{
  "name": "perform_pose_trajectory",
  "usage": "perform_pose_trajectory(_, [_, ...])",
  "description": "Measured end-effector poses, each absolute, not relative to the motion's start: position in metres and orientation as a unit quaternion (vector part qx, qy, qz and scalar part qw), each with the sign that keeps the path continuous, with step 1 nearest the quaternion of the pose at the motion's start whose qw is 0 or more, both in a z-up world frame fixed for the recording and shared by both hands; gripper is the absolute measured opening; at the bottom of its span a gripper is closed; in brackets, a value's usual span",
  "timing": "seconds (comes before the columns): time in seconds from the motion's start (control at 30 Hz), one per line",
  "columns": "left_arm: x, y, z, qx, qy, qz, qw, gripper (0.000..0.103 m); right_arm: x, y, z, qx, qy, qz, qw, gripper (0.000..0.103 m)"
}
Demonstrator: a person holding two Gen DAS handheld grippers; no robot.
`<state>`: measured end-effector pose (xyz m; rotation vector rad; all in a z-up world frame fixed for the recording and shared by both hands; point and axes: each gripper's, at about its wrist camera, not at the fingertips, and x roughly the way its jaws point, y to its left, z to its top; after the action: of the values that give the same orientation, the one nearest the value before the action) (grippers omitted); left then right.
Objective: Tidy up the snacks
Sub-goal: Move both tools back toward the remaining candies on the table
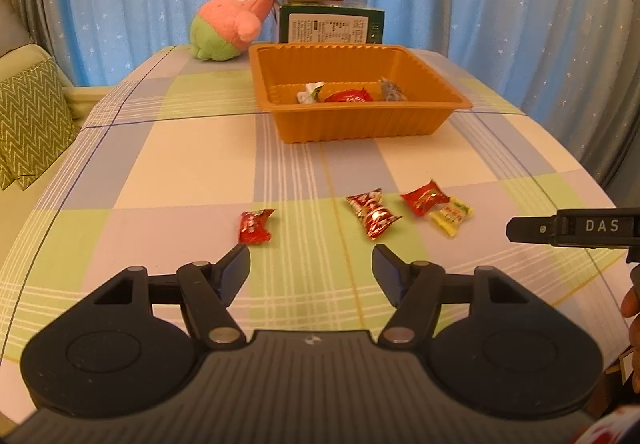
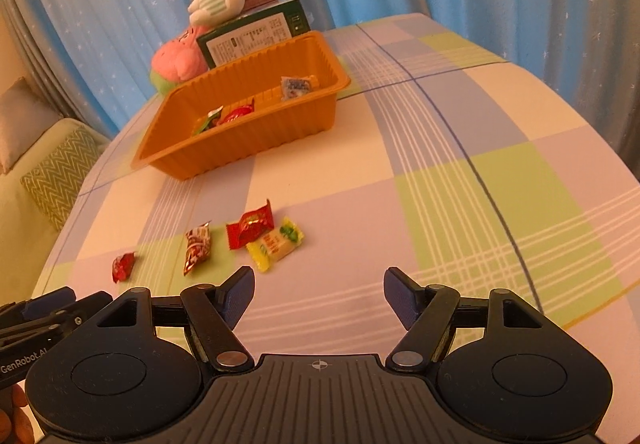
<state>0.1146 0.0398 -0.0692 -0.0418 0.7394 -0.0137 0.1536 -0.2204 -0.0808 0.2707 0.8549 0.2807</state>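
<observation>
Left wrist view: the right tool [image 1: 532, 230] reads "DAS". The left tool [image 1: 311, 264] is released, empty. Four wrapped candies [image 1: 375, 213], three red, one yellow, lie on the bench [image 1: 192, 148] short of the orange tray [image 1: 360, 124].

Right wrist view: "GenRobot.AI" marks the left tool [image 2: 52, 304]. The right tool [image 2: 319, 290] gapes, released; the tray [image 2: 248, 136] holds three candies [image 2: 236, 115].
</observation>
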Motion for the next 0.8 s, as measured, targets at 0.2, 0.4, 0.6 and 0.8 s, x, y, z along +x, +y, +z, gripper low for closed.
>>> perform_pose_trajectory(0.2, [0.118, 0.056, -0.072, -0.035, 0.363, 0.018, 0.931, 0.065, 0.159, -0.213, -0.086, 0.138, 0.409, 0.144, 0.891, 0.071])
perform_pose_trajectory(0.4, [0.125, 0.069, -0.077, -0.055, 0.367, 0.038, 0.928, 0.065, 0.167, -0.2, -0.09, 0.134, 0.392, 0.156, 0.897, 0.071])
perform_pose_trajectory(0.6, [0.137, 0.077, -0.083, -0.083, 0.367, 0.046, 0.925, 0.065, 0.183, -0.184, -0.103, 0.128, 0.395, 0.153, 0.897, 0.053])
perform_pose_trajectory(0.8, [0.145, 0.076, -0.088, -0.091, 0.37, 0.041, 0.924, 0.065, 0.193, -0.176, -0.113, 0.139, 0.391, 0.141, 0.899, 0.05])
